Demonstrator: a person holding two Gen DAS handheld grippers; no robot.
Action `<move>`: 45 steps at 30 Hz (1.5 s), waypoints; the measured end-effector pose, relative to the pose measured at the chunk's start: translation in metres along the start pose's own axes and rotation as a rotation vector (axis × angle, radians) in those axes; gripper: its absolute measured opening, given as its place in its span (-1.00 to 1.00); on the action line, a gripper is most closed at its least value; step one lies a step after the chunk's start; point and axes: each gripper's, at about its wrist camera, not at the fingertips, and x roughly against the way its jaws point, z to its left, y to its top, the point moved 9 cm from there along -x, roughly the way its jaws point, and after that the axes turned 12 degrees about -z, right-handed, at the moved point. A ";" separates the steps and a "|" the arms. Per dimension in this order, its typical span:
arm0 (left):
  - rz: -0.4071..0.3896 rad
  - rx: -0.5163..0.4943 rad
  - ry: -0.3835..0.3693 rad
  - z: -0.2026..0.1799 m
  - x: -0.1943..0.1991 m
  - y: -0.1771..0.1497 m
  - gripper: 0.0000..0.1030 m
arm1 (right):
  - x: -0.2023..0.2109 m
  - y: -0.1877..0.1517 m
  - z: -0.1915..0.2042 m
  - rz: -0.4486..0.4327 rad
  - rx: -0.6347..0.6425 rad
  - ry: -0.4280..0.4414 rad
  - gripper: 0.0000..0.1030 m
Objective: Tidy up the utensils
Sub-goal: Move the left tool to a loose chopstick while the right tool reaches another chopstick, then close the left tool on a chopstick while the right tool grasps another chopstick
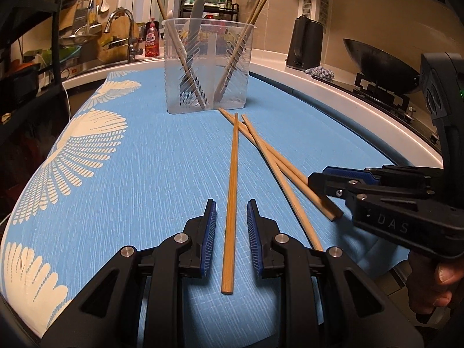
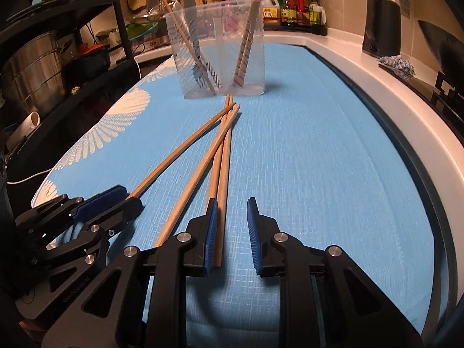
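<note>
Grip has not been taken by either tool. The left gripper (image 1: 232,206) is pitched down and held low over the blue mat (image 1: 130,174), its jaws parted to either side of a single chopstick (image 1: 232,179). Mat can be seen between each pad and the wood, so nothing is clamped. This stick's butt end lies nearest the camera and its tip runs straight ahead, which suits a pinch along its thick end.

The right gripper (image 2: 232,201) is held at a similar downward tilt close on the right, also unclenched. A paired chopstick (image 2: 222,191) lies just inside its left pad, while the right pad stands clear of it. Whether the left pad touches the wood cannot be told. Another loose chopstick (image 2: 188,191) is passed beneath that left finger.

Farther ahead, the loose sticks fan together, so that their tips almost meet just before the clear utensil holder (image 1: 207,66). The holder stands upright beyond both grippers, split by a divider, with chopsticks already leaning in each half. The loose sticks are judged to be lined up toward it so that each can be lifted and dropped in. A squeeze is judged to be the step in hand.
</note>
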 end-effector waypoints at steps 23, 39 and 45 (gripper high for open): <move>-0.028 0.031 0.081 0.018 0.007 0.000 -0.87 | 0.020 -0.005 -0.031 -0.022 -0.050 -0.140 -0.88; -0.084 0.089 0.222 0.065 0.016 -0.001 -0.76 | 0.022 -0.008 -0.053 -0.096 -0.057 -0.171 -0.79; -0.098 0.070 0.216 0.063 0.020 -0.003 -0.73 | 0.025 -0.010 -0.052 -0.108 -0.033 -0.170 -0.77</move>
